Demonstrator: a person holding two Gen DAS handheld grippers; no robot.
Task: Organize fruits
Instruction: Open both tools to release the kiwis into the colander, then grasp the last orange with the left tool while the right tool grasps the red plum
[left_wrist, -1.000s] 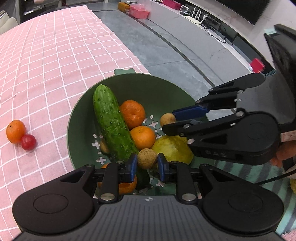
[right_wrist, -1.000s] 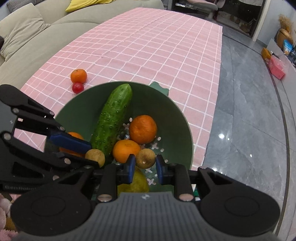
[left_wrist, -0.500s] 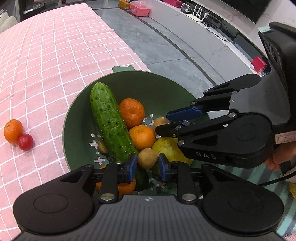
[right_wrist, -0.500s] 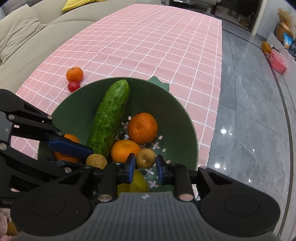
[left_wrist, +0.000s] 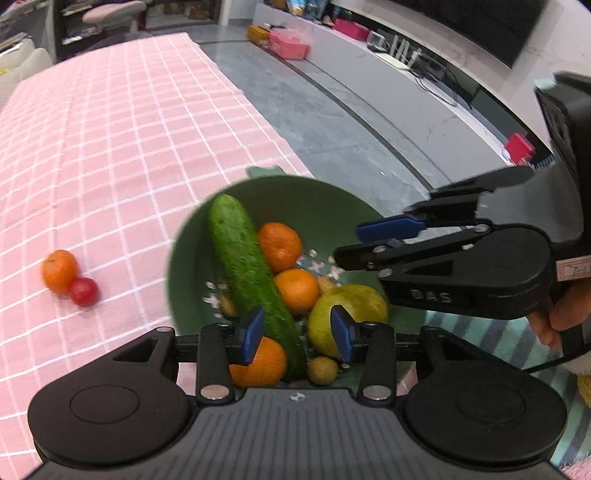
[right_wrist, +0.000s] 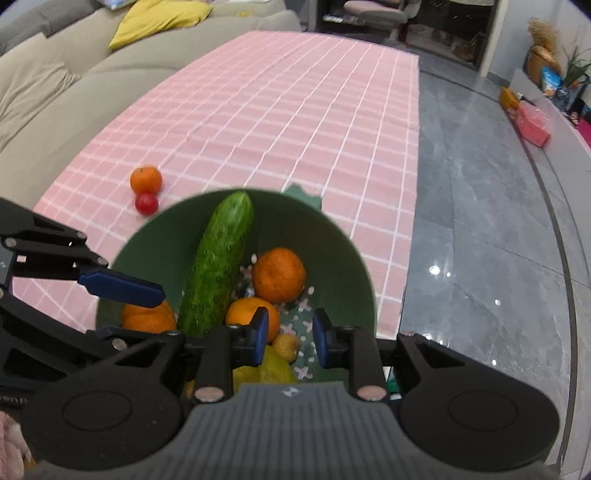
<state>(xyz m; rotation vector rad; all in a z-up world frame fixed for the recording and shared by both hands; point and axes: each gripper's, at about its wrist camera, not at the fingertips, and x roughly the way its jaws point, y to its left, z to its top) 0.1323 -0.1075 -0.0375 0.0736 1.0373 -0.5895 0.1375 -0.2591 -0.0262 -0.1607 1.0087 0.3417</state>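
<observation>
while our left gripper (left_wrist: 297, 334) opens empty and the right gripper (right_wrist: 289, 336) gapes over the bowl (right_wrist: 159, 240), we next fetch the far-left orange (right_wrist: 146, 179).

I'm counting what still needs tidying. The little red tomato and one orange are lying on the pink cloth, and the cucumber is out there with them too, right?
Not quite. The cucumber isn't on the pink cloth; it lies inside the green bowl with the other fruit. The right wrist view shows that. The red tomato and one orange do lie on the cloth, beside the bowl.
</observation>
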